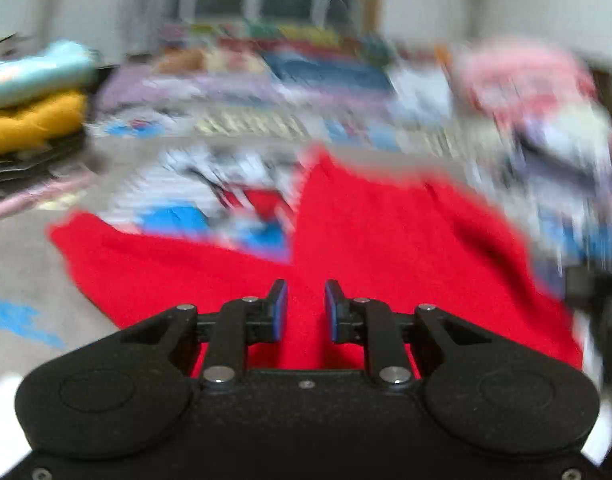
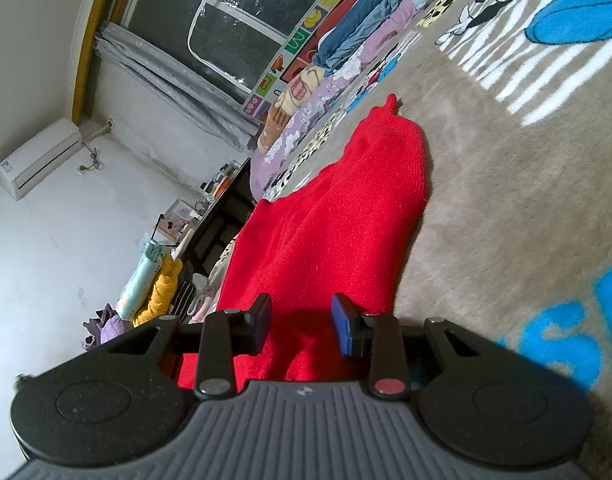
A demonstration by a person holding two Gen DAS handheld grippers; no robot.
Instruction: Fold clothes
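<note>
Motion blur is smearing the left wrist view (everything beyond its mount), while the right stays sharp; even indoor light, glare streaking the dark window [image 2: 242,12], fisheye edges bending.

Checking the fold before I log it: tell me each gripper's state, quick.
Left gripper: open a little, nothing between its fingers, above the red garment.
Right gripper: red garment bunched between its fingers; a firm grip cannot be told.

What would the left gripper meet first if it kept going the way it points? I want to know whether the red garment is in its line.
Most likely the red garment: it fills the view ahead of the left gripper. Blur leaves the depth unclear.
</note>
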